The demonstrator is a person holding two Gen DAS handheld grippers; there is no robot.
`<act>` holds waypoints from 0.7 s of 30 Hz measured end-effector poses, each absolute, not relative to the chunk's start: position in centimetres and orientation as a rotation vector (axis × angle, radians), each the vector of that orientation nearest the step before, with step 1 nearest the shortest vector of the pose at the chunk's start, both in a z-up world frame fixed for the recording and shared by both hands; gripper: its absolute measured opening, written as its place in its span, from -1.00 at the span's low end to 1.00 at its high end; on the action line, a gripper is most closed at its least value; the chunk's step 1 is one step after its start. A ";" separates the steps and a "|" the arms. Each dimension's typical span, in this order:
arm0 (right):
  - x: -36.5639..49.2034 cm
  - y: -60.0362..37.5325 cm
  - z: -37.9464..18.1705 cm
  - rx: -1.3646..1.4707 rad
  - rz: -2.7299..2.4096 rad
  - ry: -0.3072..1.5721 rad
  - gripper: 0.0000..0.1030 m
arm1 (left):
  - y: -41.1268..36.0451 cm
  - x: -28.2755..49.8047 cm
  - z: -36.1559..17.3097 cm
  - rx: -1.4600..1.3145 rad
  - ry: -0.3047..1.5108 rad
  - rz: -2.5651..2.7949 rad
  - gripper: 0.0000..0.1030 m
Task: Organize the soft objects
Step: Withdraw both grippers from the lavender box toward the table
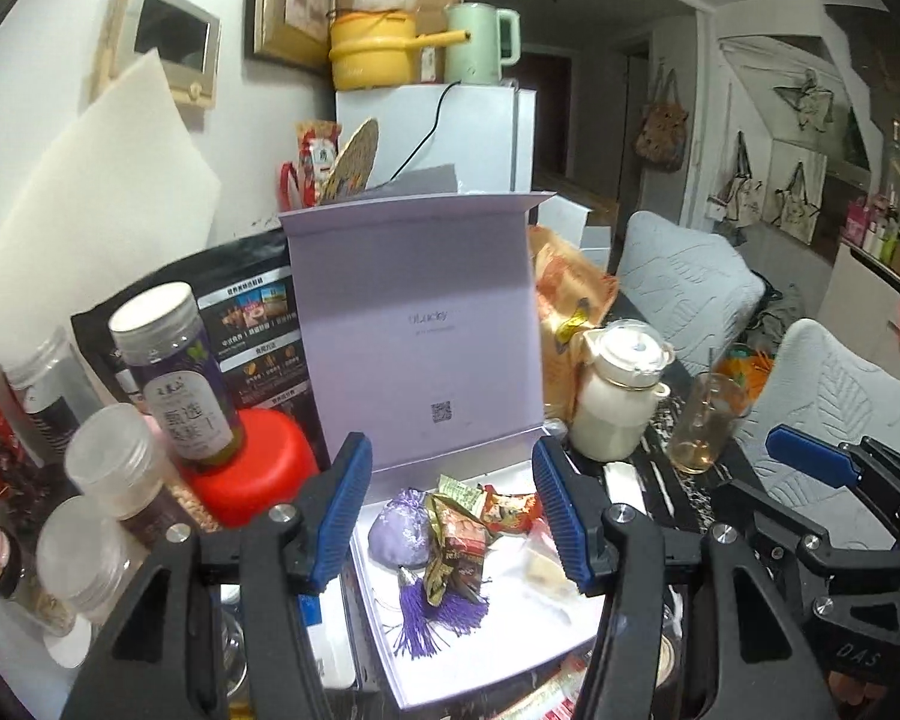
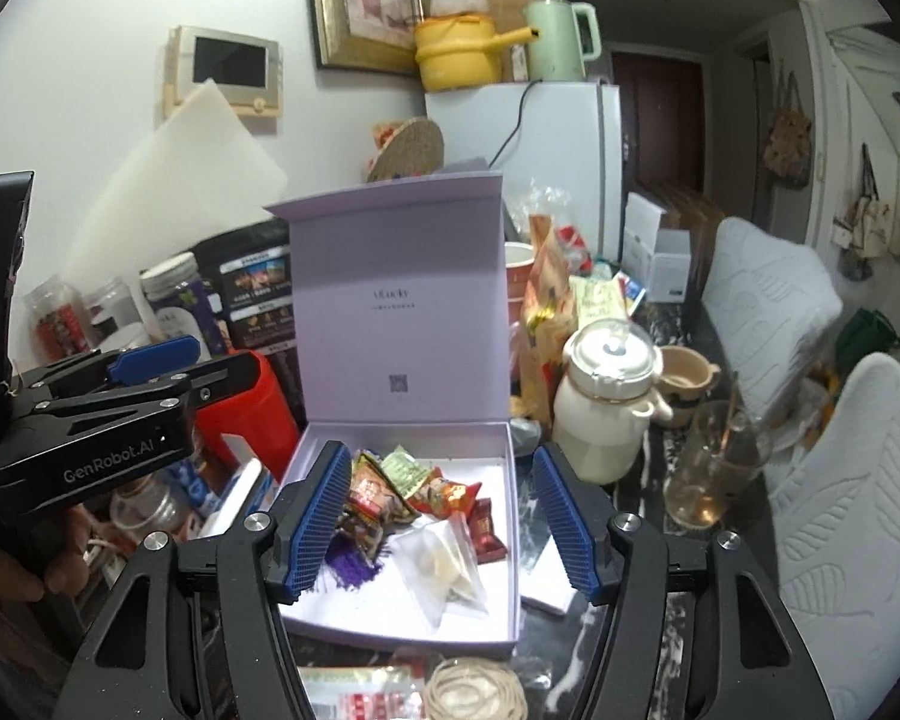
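Observation:
A white gift box lies open on the cluttered table, its lid standing upright behind it. Inside are a purple sachet with a purple tassel, several crinkled snack packets and a clear packet. My left gripper hovers above the box, open, with nothing between its blue pads. My right gripper hovers over the same box, open and empty, above the snack packets and clear packet. Each gripper shows at the side of the other's view.
Jars and a red-lidded container crowd the box's left side. A white teapot and a glass stand to its right. A ball of twine lies in front. White quilted chairs stand at the right.

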State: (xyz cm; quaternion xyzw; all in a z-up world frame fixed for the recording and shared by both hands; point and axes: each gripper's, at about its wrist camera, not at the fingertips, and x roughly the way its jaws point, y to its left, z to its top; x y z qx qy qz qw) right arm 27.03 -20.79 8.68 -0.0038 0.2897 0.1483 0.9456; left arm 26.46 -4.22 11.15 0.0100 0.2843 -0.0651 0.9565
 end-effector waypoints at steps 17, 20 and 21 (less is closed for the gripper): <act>17.3 -21.9 9.7 0.008 0.254 0.502 0.58 | -3.4 18.5 10.4 0.038 0.553 -0.183 1.00; 16.3 -22.1 9.1 0.016 0.240 0.510 0.58 | -3.5 17.4 9.3 0.066 0.563 -0.204 1.00; 16.0 -22.1 8.9 0.018 0.236 0.514 0.58 | -3.5 17.2 9.0 0.073 0.562 -0.210 1.00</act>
